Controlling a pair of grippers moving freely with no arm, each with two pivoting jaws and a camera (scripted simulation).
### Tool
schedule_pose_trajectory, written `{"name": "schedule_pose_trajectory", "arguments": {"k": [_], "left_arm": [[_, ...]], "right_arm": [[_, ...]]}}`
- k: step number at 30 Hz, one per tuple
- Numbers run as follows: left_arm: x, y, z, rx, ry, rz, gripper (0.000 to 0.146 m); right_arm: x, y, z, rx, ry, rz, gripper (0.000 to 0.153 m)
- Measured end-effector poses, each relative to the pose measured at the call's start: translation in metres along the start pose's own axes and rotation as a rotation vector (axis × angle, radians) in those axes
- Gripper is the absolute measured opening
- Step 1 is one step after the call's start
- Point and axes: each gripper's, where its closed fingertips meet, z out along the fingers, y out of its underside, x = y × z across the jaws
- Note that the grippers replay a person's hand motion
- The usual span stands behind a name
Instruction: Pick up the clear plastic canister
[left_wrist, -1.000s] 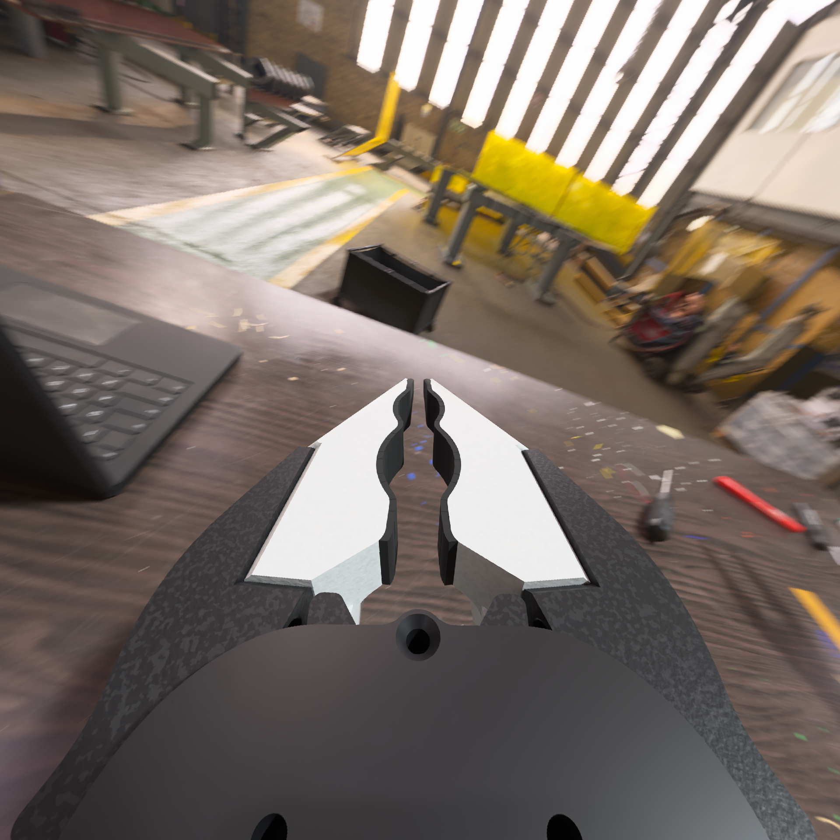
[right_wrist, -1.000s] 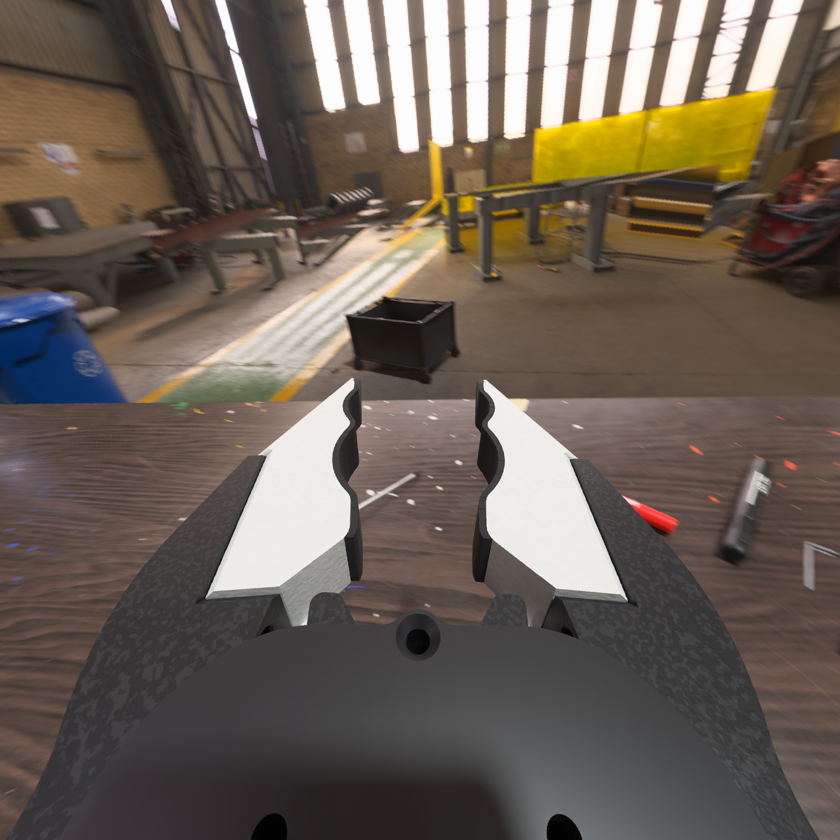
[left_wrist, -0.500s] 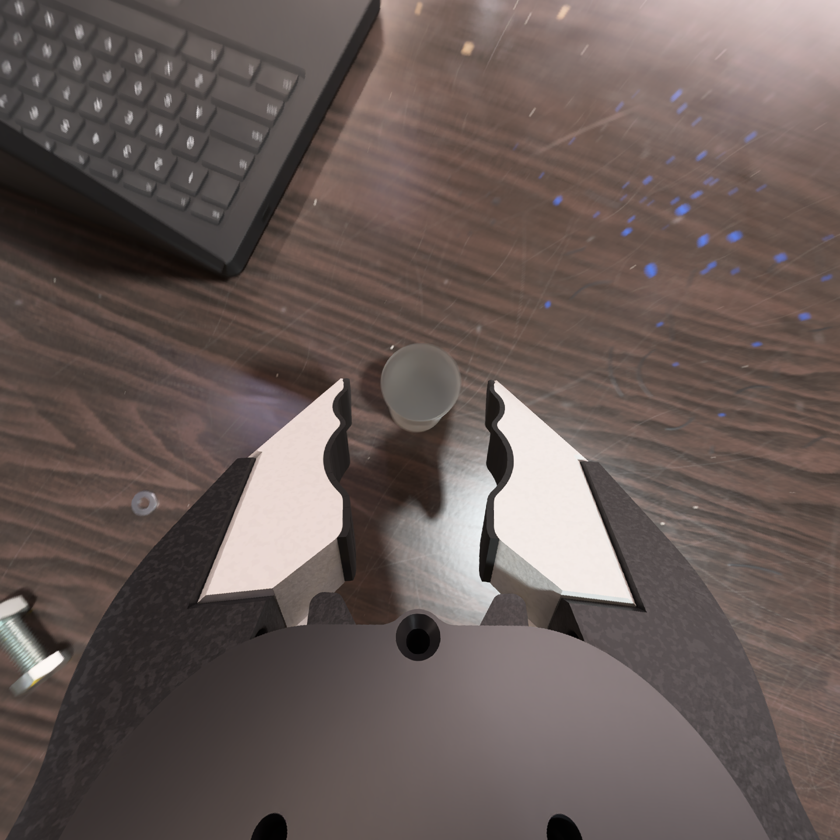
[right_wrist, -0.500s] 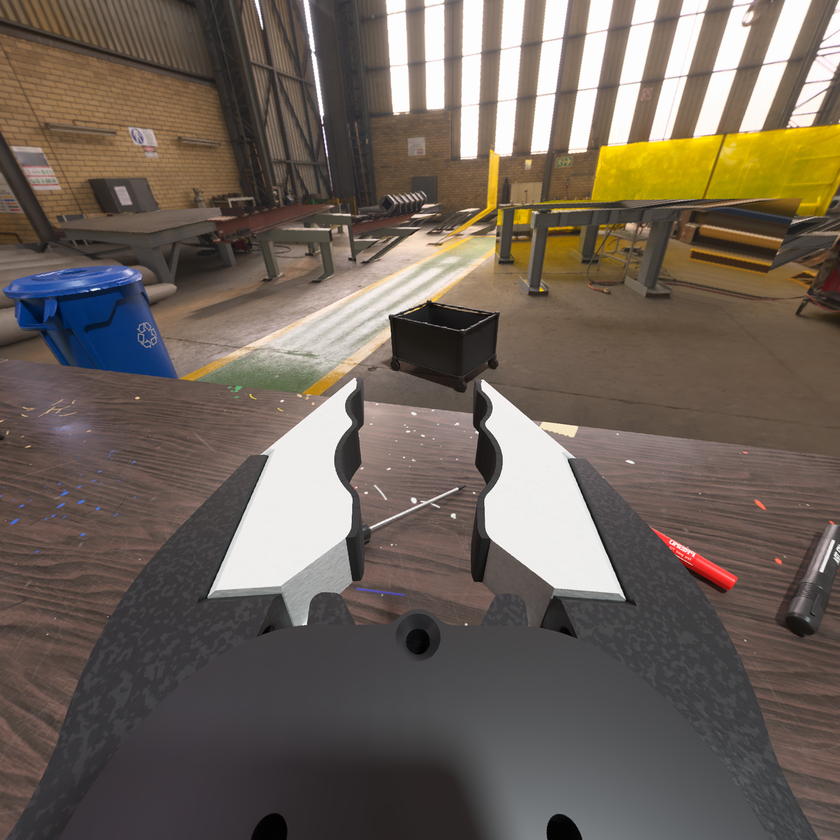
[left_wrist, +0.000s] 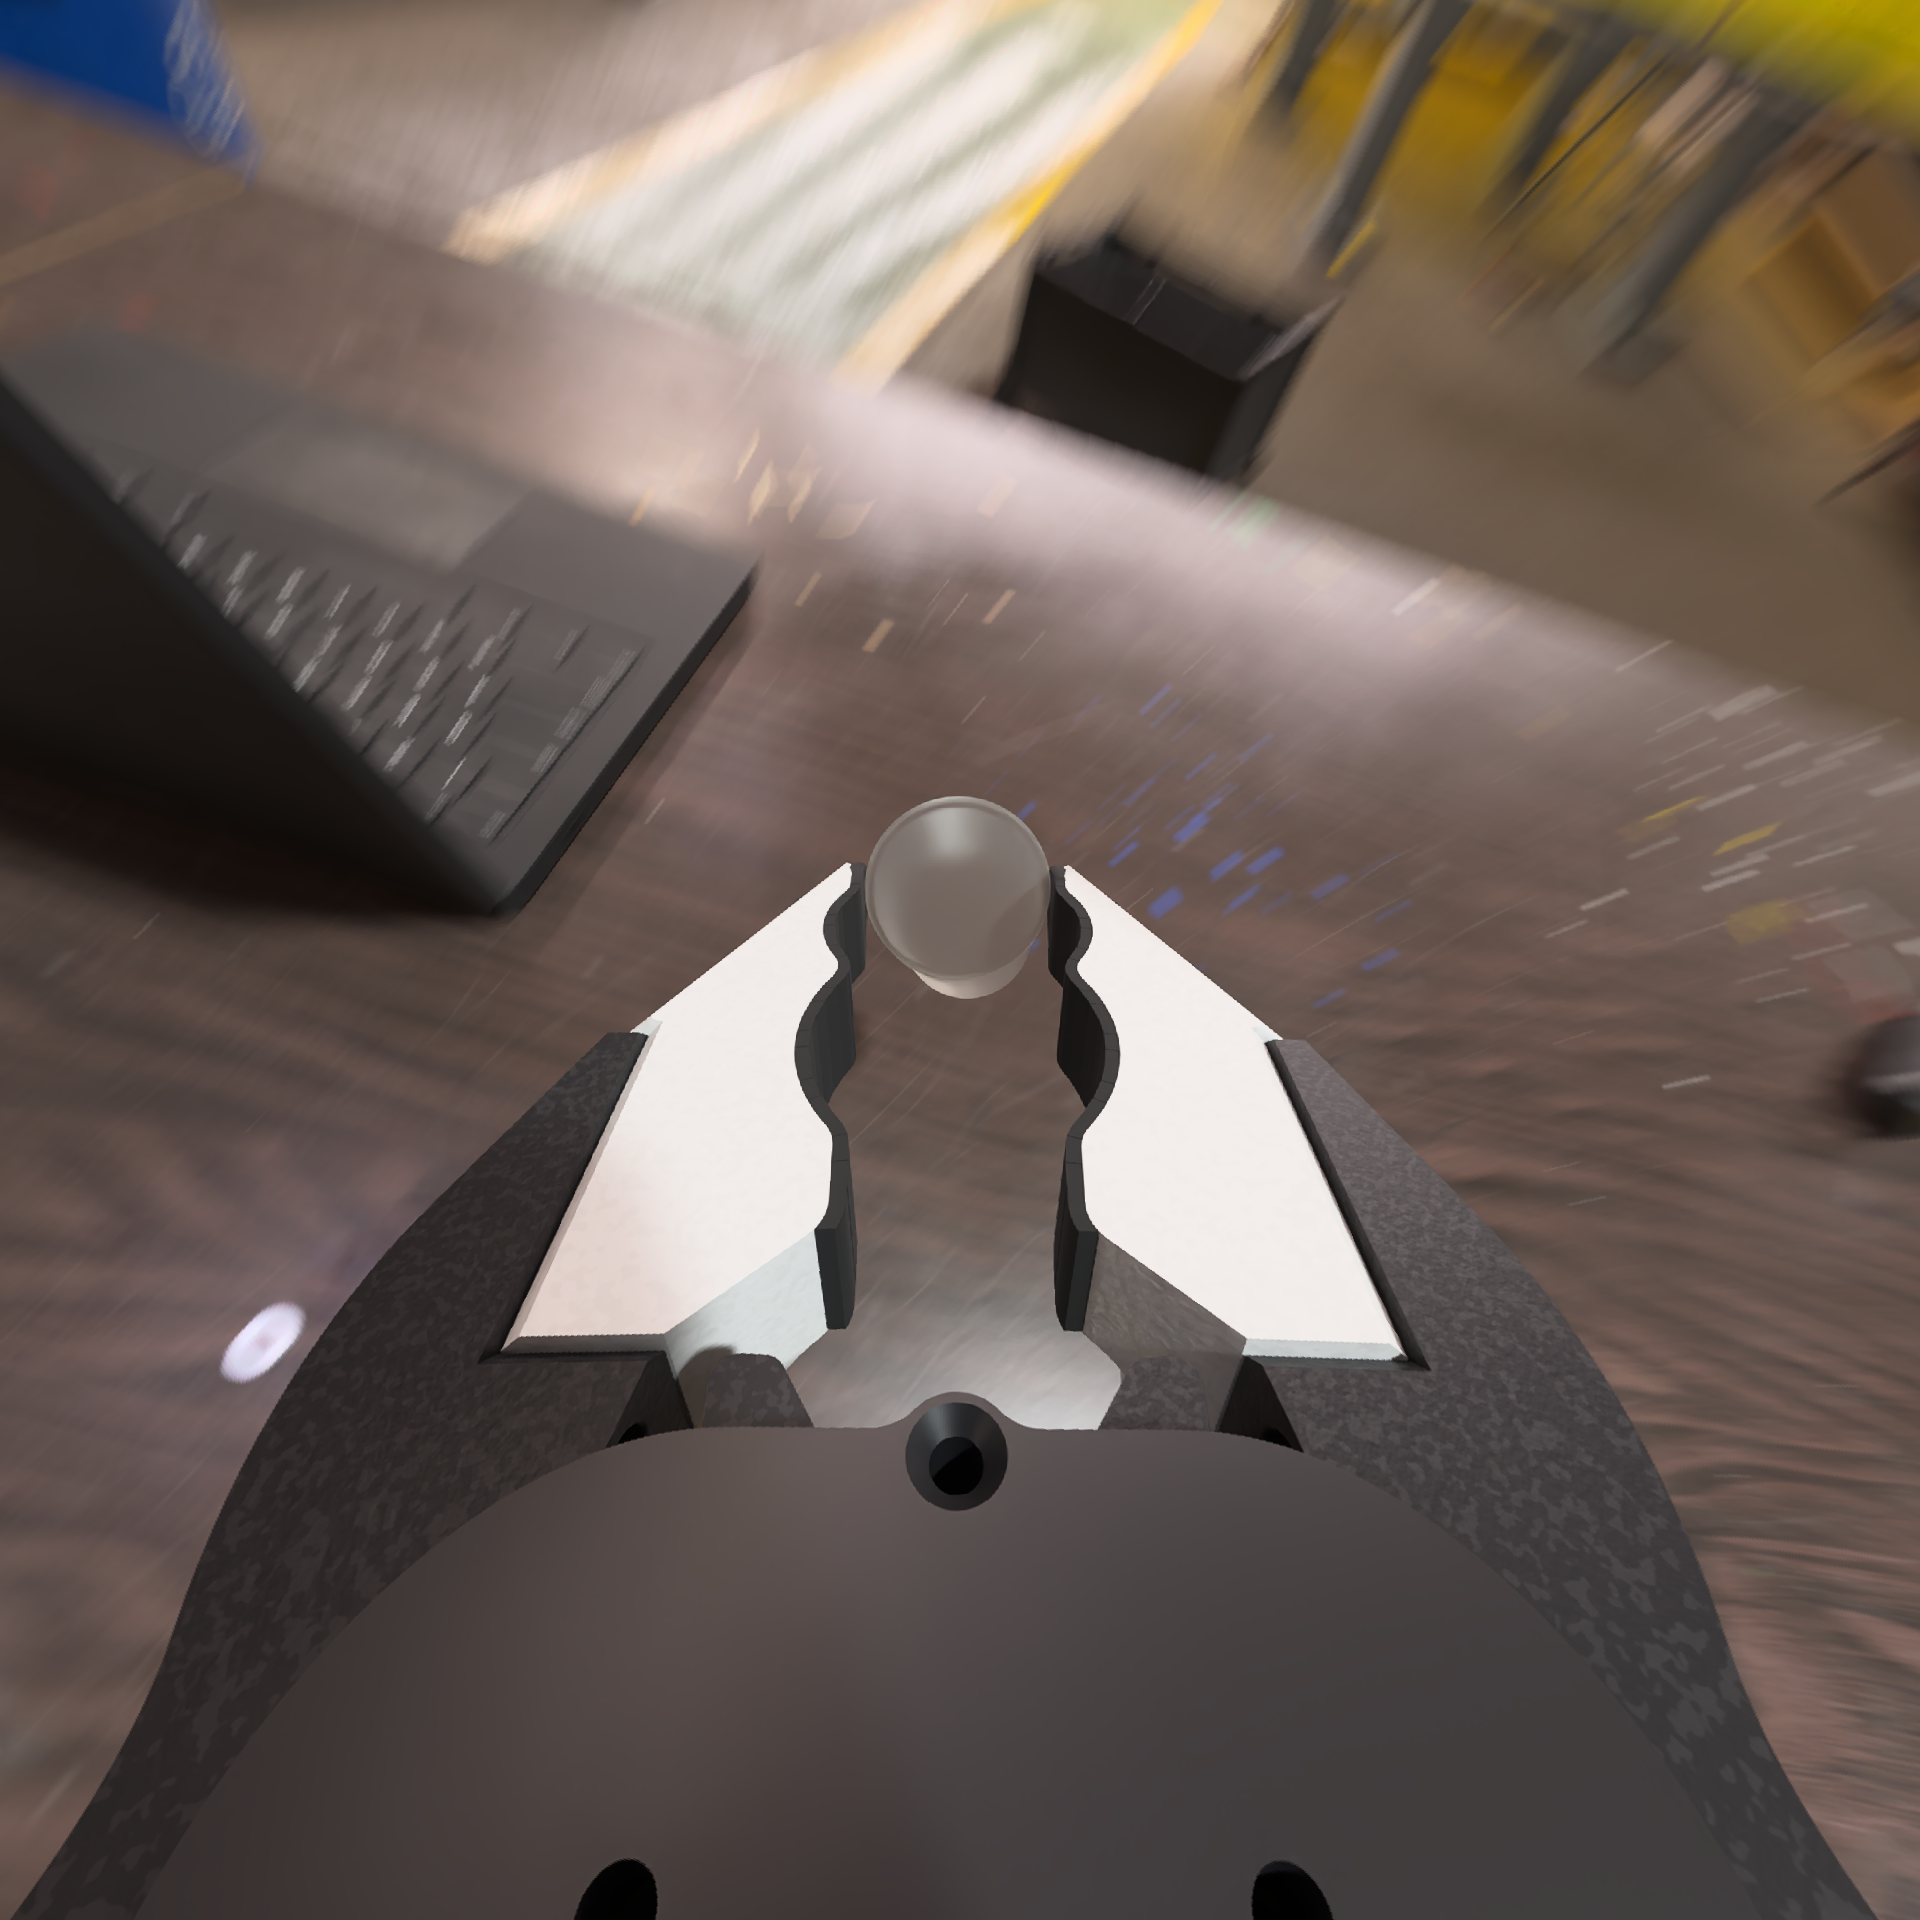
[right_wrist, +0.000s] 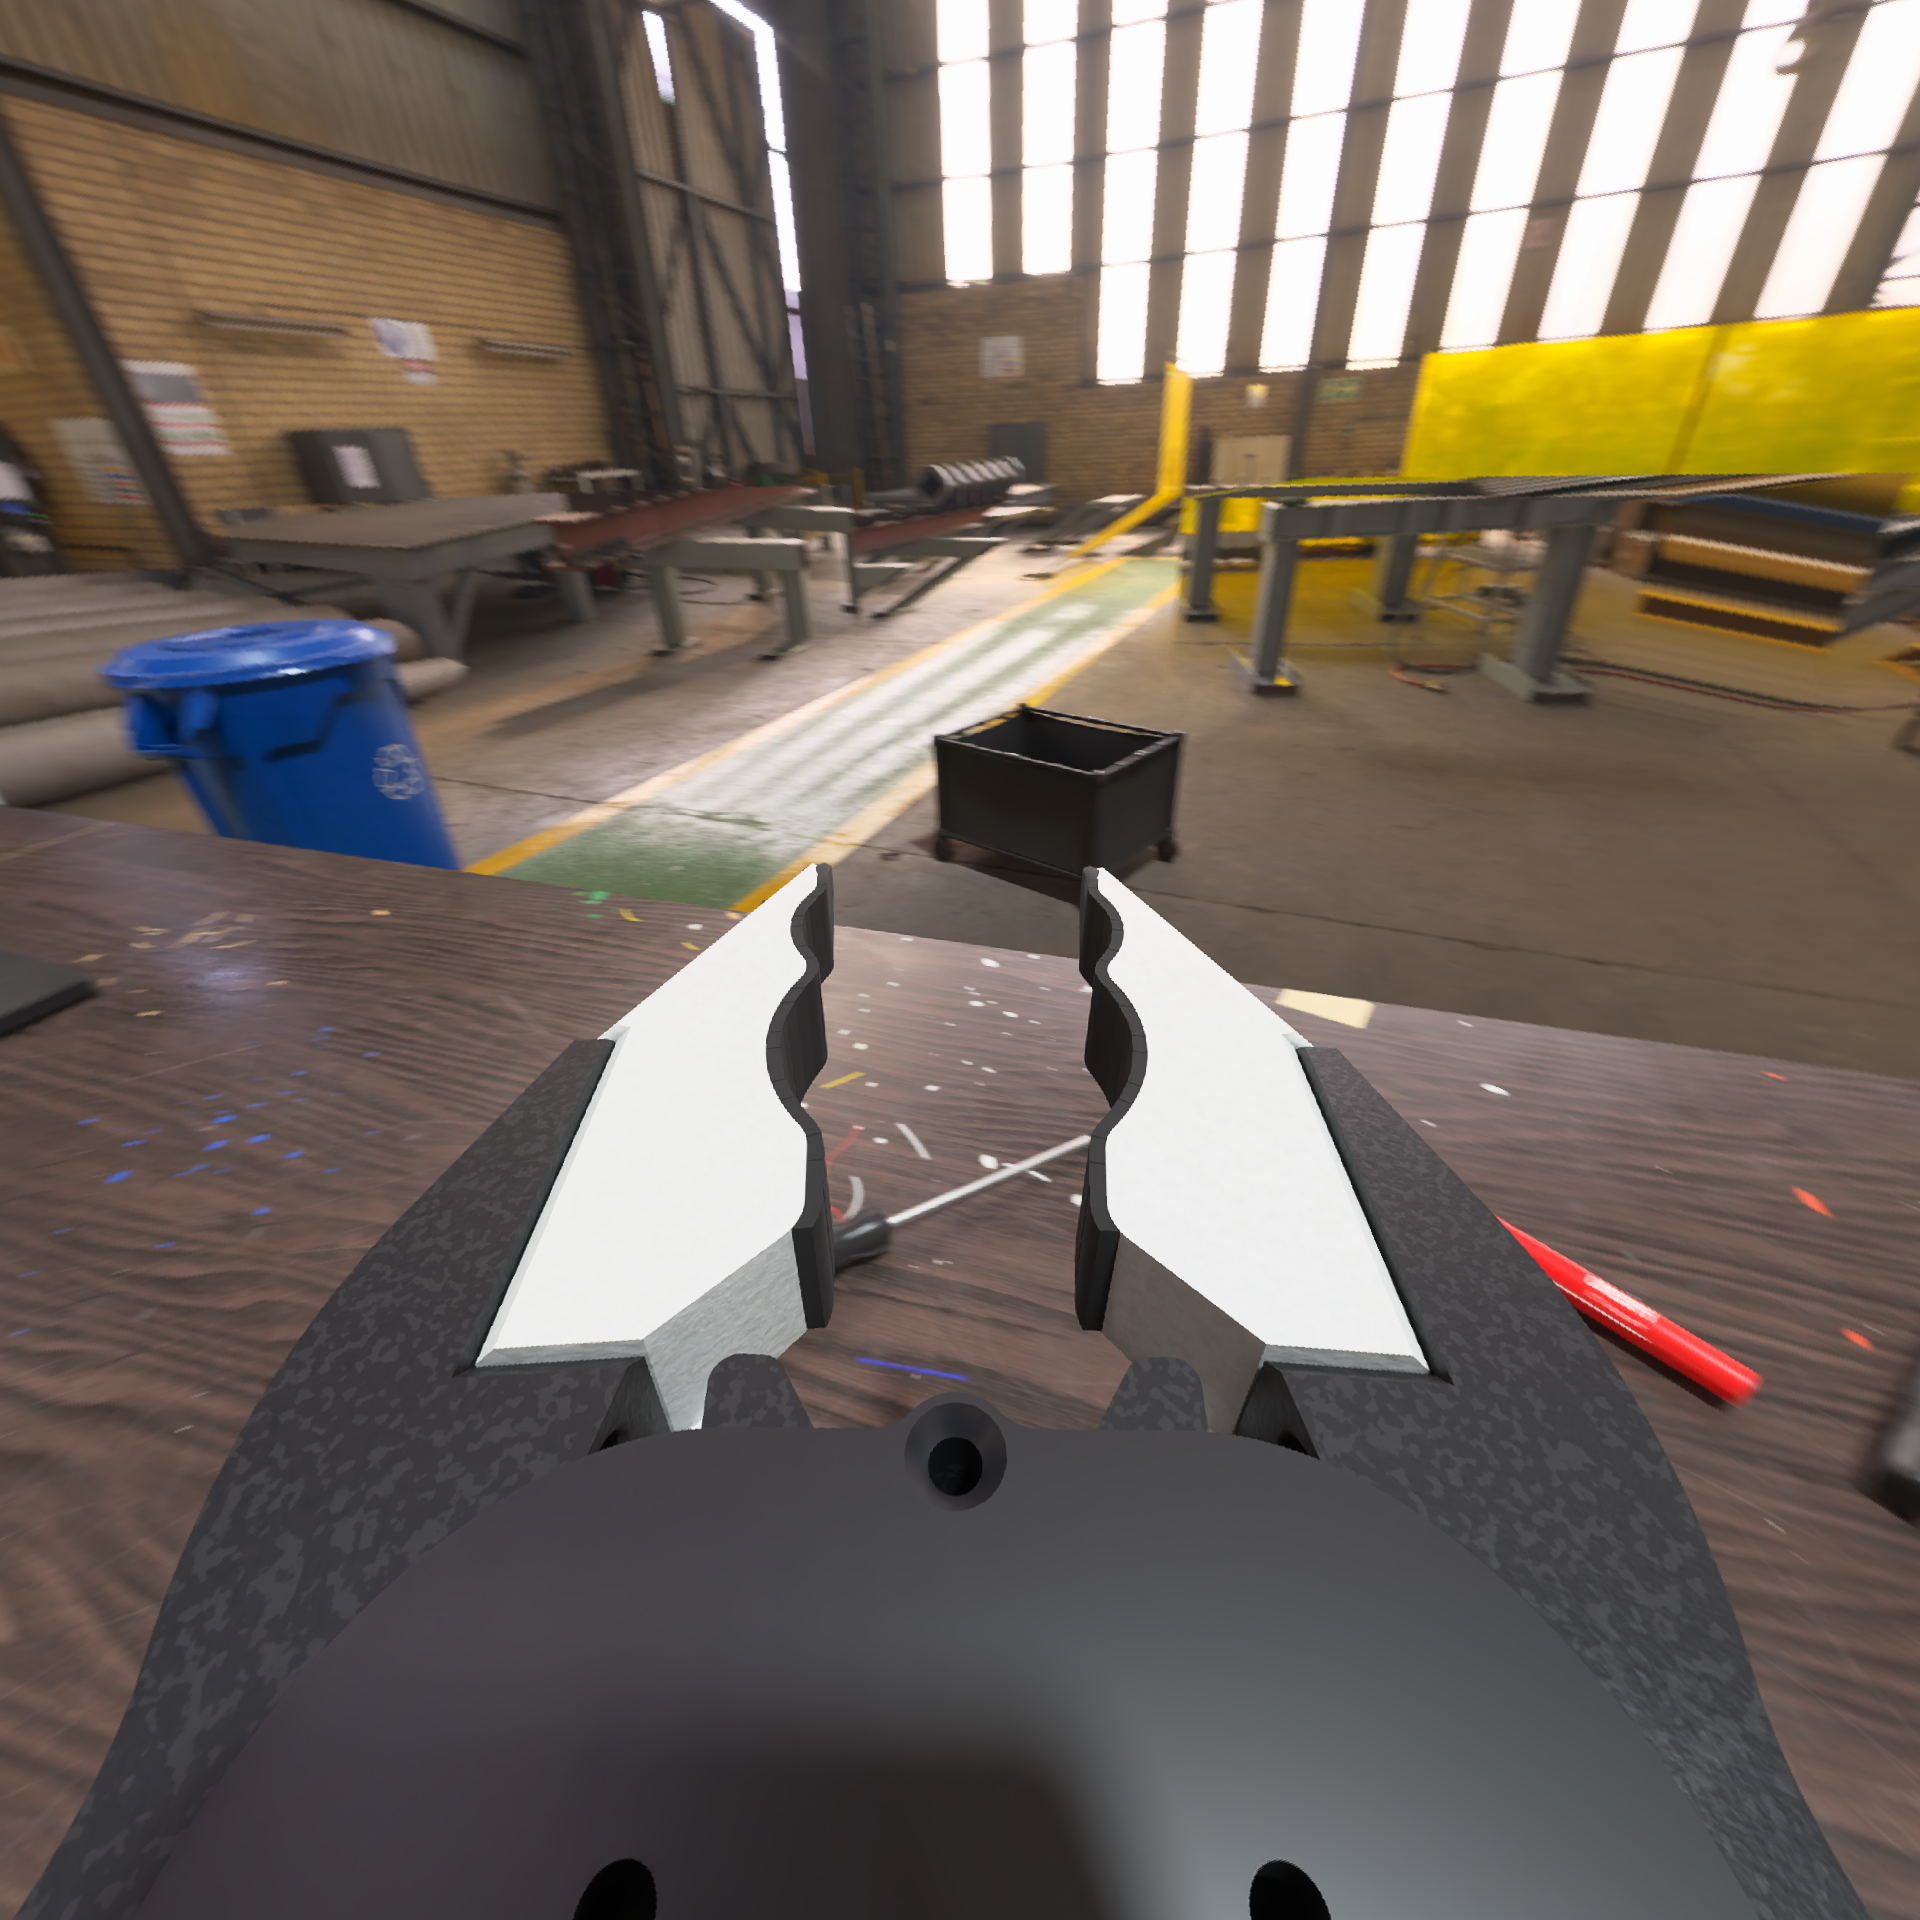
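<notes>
In the left wrist view, the left gripper (left_wrist: 957, 906) has its two white, black-edged fingers (left_wrist: 717, 1122) drawn in narrow around the small clear plastic canister (left_wrist: 956, 901). The canister's rounded frosted top sits between the very tips, and both black pads touch its sides. It appears raised above the dark wood-grain table (left_wrist: 312, 1122), though blur makes this hard to confirm. To the far left lies an open black laptop (left_wrist: 384, 623), its keyboard smeared by motion. A small white ring (left_wrist: 264, 1343) rests on the table near the left finger. Beyond the table's far edge stands a black open-topped cart (left_wrist: 1153, 353).

In the right wrist view, the right gripper (right_wrist: 956, 914) hovers over the same table (right_wrist: 260, 1195) with its fingers (right_wrist: 686, 1153) spread wide and nothing between them. Below the gap lies a slim screwdriver with a black handle (right_wrist: 940, 1203). A red marker pen (right_wrist: 1631, 1320) lies to the right. Farther off, a blue lidded bin (right_wrist: 281, 738) stands at the left on the workshop floor.
</notes>
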Motion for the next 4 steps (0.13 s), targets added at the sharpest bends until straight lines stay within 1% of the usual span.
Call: {"name": "schedule_pose_trajectory", "arguments": {"k": [2,4], "left_arm": [[0.031,-0.04,-0.029,0.237,0.21,-0.043,0.035],[0.064,-0.074,-0.065,0.492,0.462,-0.068,0.035]], "right_arm": [[-0.022,-0.006,0.001,0.015,-0.091,0.025,0.047],[-0.051,-0.015,-0.001,0.044,-0.238,0.084,0.047]]}}
